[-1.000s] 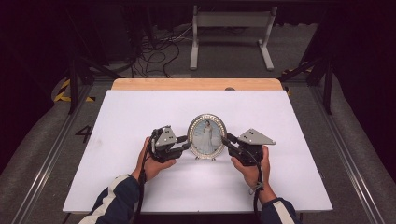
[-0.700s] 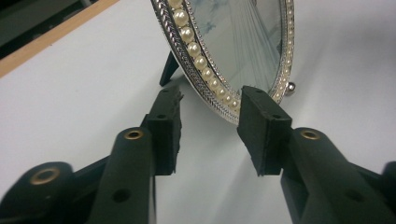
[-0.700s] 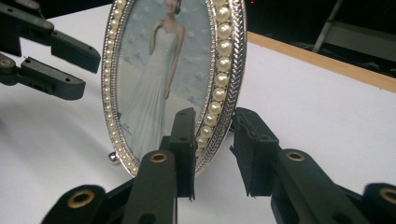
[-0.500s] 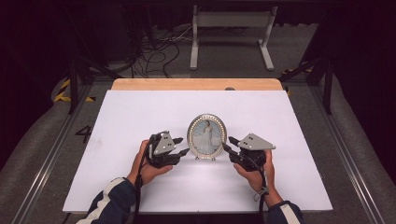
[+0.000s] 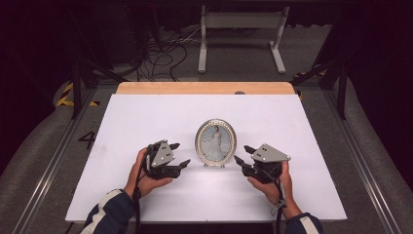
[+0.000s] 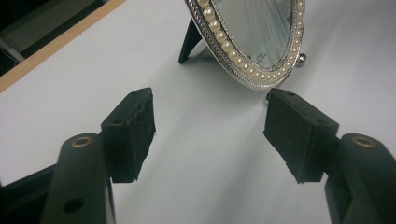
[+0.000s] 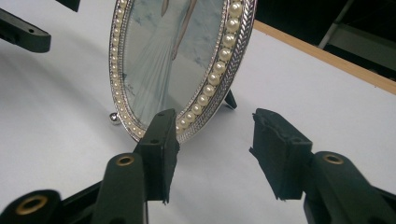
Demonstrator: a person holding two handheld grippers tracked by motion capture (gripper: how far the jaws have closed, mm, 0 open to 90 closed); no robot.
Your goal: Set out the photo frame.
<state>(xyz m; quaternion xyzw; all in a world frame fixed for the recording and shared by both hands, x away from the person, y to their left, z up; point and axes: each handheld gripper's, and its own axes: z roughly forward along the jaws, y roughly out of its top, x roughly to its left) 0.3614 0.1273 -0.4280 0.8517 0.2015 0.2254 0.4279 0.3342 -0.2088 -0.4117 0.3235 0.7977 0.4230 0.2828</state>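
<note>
An oval picture frame (image 5: 215, 142) with a pearl-studded silver rim stands upright on the white table (image 5: 146, 117), propped on a black back leg; it holds a photo of a person in a long pale dress. My left gripper (image 5: 178, 155) rests to its left, open, jaws apart with nothing between them. The frame's lower rim (image 6: 243, 70) lies just beyond the left gripper (image 6: 210, 130). My right gripper (image 5: 242, 155) sits to the frame's right, open and apart from it. The frame (image 7: 180, 60) stands just past the right gripper (image 7: 212, 149).
A wooden strip (image 5: 204, 87) runs along the table's far edge. Beyond it are floor cables (image 5: 165, 48) and a white metal stand (image 5: 241, 34). Rails run along both sides of the table. White surface lies free around the frame.
Both grippers have drawn back from the frame toward the near edge and let it go. The frame now stands on its own.
</note>
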